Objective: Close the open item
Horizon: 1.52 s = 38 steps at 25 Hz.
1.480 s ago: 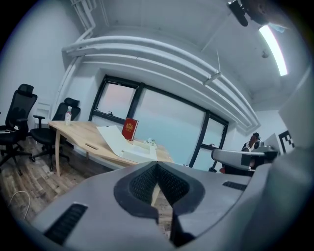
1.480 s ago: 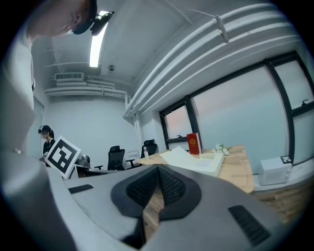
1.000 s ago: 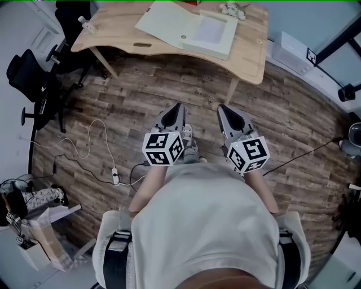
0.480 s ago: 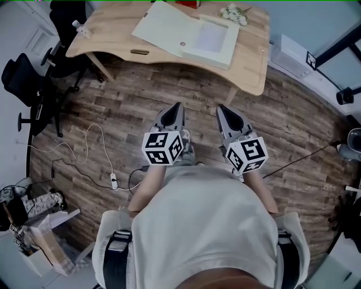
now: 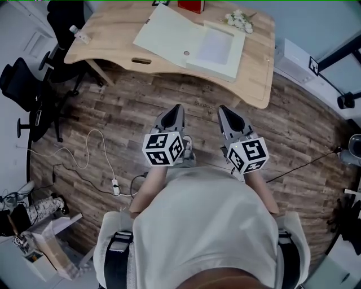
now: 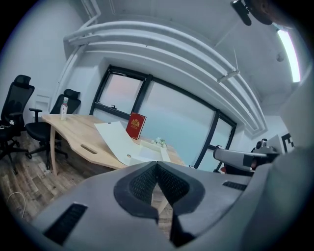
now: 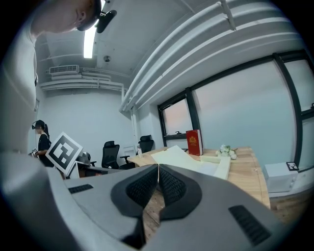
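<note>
While both claws were held side by side above the wooden floor (image 5: pixel 293 130), short of the tabletop (image 5: pixel 113 34), nothing was carried in either. The left claw (image 5: pixel 176 107) was shut, its pads pressed together with nothing between them, and the right claw (image 5: pixel 221 108) was likewise closed and empty. The open box (image 5: pixel 216 48), cream in colour, was laid on the tabletop well ahead of the claws, its lid (image 5: pixel 166 31) folded out to the left of the tray. A red book (image 5: pixel 190 5) was stood upright behind the box, and white flowers (image 5: pixel 240 20) were laid near its right rear corner. A bottle (image 5: pixel 79 34) was set at the tabletop's left end, near black chairs (image 5: pixel 25 87).
</note>
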{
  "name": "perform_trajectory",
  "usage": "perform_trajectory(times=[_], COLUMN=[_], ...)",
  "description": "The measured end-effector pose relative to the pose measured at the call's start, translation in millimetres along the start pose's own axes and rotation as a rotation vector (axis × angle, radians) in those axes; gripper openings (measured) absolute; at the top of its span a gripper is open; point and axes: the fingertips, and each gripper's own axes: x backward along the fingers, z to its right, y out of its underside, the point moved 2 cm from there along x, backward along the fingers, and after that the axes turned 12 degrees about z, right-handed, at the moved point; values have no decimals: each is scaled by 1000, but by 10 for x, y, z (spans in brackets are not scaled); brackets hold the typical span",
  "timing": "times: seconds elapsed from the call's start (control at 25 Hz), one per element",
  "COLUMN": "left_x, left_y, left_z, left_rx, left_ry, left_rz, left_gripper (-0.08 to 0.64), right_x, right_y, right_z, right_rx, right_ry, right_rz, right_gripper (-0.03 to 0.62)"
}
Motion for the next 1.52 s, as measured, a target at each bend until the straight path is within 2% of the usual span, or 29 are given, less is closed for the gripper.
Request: perform_trajectory(times=[0.8,1.32,1.52], left_x=[-925,-1357,-1406], left_y=[-370,-450,-420], left_z=[-875,-1203,-1323], left_rx=[17,18,44], left_ry=[46,83,71], left_rz=[-32,-53,-52], left_gripper=[20,20,20], right_x=[-1184,-1492,-1480], right_y=[-85,-51,-33], right_z=[164,369,442], right_rx=[40,56,43], right_ry=[62,149,178], right_rz=[7,4,-4], right_gripper=[19,20,19])
